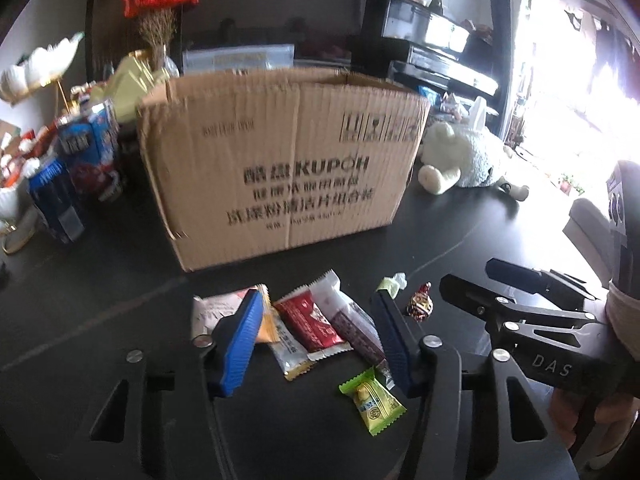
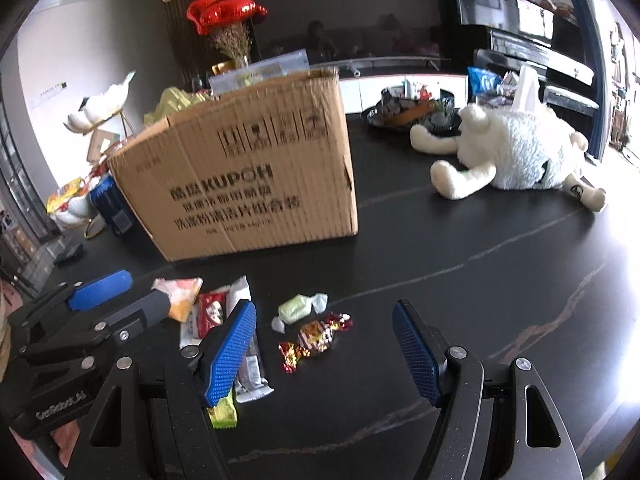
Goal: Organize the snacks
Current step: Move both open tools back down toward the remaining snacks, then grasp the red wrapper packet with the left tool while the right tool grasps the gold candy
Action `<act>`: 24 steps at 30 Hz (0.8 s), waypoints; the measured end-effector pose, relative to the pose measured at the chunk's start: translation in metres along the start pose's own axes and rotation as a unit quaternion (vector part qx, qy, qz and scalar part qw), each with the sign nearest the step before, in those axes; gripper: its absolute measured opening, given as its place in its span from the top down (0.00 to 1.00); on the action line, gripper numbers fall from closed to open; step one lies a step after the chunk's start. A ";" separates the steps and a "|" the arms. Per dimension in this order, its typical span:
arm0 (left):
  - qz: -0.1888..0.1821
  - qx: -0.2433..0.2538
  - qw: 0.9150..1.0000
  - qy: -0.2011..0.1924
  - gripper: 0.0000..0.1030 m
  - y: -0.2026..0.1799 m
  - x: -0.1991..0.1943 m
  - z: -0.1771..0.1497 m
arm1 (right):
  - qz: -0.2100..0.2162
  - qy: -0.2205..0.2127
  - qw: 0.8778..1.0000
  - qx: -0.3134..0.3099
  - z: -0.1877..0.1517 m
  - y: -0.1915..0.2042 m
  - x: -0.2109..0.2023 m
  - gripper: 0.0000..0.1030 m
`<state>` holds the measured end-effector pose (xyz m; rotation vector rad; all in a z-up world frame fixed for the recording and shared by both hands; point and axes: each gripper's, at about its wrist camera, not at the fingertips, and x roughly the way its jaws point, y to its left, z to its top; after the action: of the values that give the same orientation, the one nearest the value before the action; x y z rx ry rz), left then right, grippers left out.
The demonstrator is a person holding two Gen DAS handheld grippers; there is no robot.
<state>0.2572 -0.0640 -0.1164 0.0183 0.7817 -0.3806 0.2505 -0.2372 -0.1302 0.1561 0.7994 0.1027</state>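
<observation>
now both grippers hang over the little heap of snacks on the near part of the dark table [image 2: 500,240], with the cardboard box [image 1: 276,160] standing open-topped just behind them. the left gripper [image 1: 316,320] has its blue pads apart, straddling the red packet [image 1: 310,322] and the dark bar wrapper [image 1: 356,328]; nothing is pinched yet, as far as i can see. the orange packet [image 1: 266,326] pokes out past its left pad and the white packet [image 1: 286,350] lies near the same pad, while the green packet [image 1: 372,400] sits nearer, by the right pad. the right gripper [image 2: 324,330] is also spread, with the shiny foil candy [image 2: 316,336] between its pads and the pale green candy [image 2: 298,306] just beyond.

my reading is that each hand is lining up a pick. done well, the left should settle on one packet only (the red and the dark one lie touching, so a wide close could drag both), come down until the pads flank its long edges, then squeeze. the right has the easier job: the foil candy lies apart from its neighbours, so centring on its fat middle rather than the twisted ends should hold. the two tools are close together, so lifting one at a time towards the box seems wise. the plush toy [image 2: 516,152] on the far right is well clear.
</observation>
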 end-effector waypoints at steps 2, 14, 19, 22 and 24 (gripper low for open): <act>-0.006 -0.001 1.000 0.006 0.53 0.000 0.006 -0.003 | 0.004 0.009 1.000 0.003 -0.002 -0.002 0.006 0.34; -0.005 -0.013 0.999 0.040 0.63 0.007 0.033 -0.013 | 0.016 0.048 0.999 0.009 -0.012 -0.001 0.030 0.47; -0.005 -0.014 0.999 0.047 0.66 0.010 0.040 -0.015 | 0.014 0.051 0.999 0.010 -0.012 -0.001 0.035 0.50; -0.001 -0.015 0.998 0.053 0.67 0.009 0.045 -0.017 | 0.015 0.057 0.998 0.009 -0.012 -0.001 0.038 0.51; 0.003 -0.013 0.999 0.052 0.68 0.009 0.047 -0.017 | 0.014 0.059 0.998 0.009 -0.013 0.000 0.041 0.53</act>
<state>0.2783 -0.0685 -0.1619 0.0156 0.8885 -0.3650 0.2696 -0.2302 -0.1675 0.1790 0.9170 0.1330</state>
